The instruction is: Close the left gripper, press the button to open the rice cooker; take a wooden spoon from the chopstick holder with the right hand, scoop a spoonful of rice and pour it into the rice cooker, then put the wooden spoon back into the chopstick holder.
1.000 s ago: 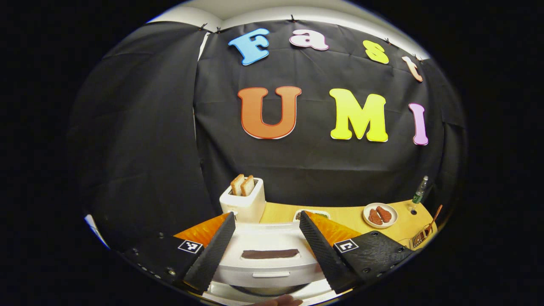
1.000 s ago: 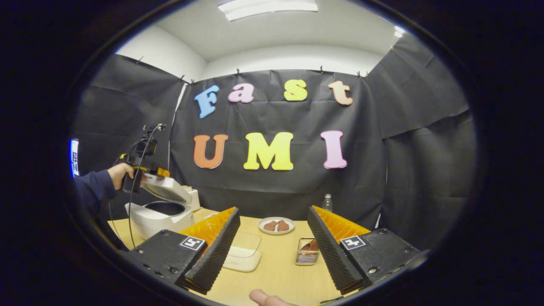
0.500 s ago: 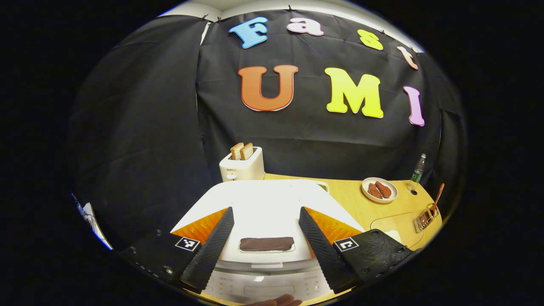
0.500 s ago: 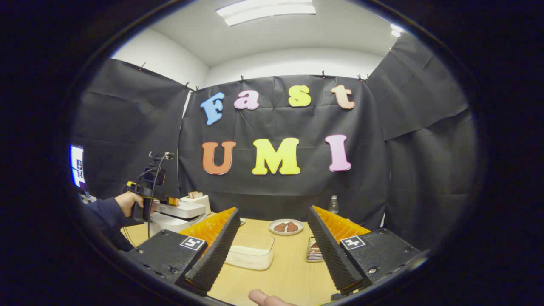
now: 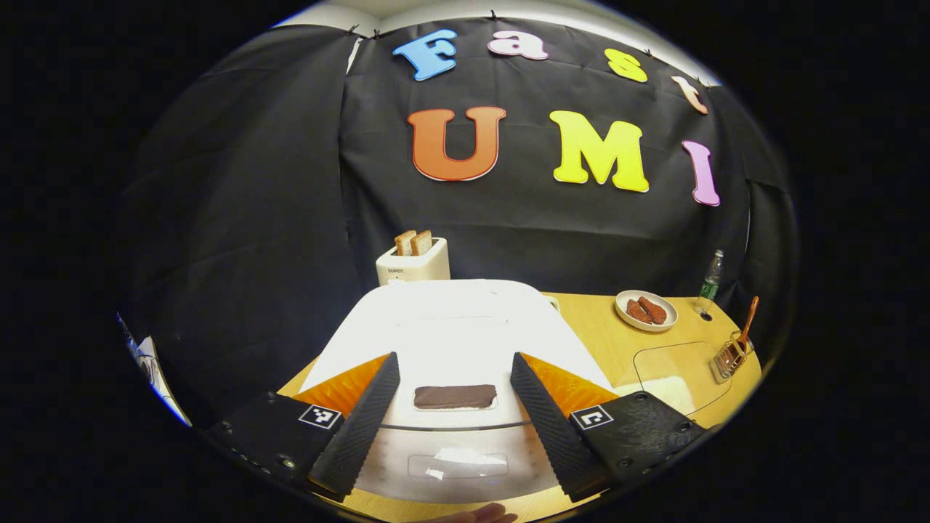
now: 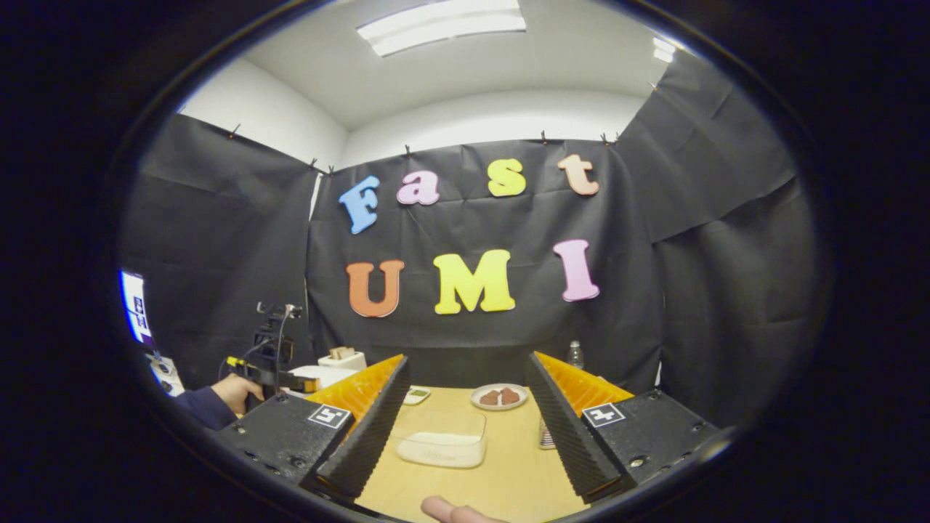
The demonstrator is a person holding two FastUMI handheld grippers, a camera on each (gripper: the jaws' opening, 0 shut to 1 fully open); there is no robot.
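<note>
Left gripper view: left claw (image 5: 454, 407) spread wide at lower centre, straddling the front of the white rice cooker (image 5: 450, 334) without pinching anything — lid down, dark button strip (image 5: 455, 396) lying between the two fingers. Toaster (image 5: 412, 261) with two slices behind the cooker at frame centre. On the counter (image 5: 596, 341) at right: plate of food (image 5: 646, 310), bottle (image 5: 711, 276), clear rice container (image 5: 672, 370), and at far right the chopstick holder (image 5: 729, 356) with the wooden spoon (image 5: 747, 319) standing upright in it.

Right gripper view: right claw (image 6: 468, 428) also spread and empty at lower centre, hovering above the counter with the rice container seen between its fingers. Left claw and the holding hand (image 6: 236, 392) at lower left of frame, beside the cooker.

Step in hand, by judgement: the opening of the cooker, not yet done — lid shut, spoon untouched.

Next move: press the left fingers together, set them on the button strip and push down until the lid releases; then carry the right claw toward the holder, pinching the spoon handle above the rim.
</note>
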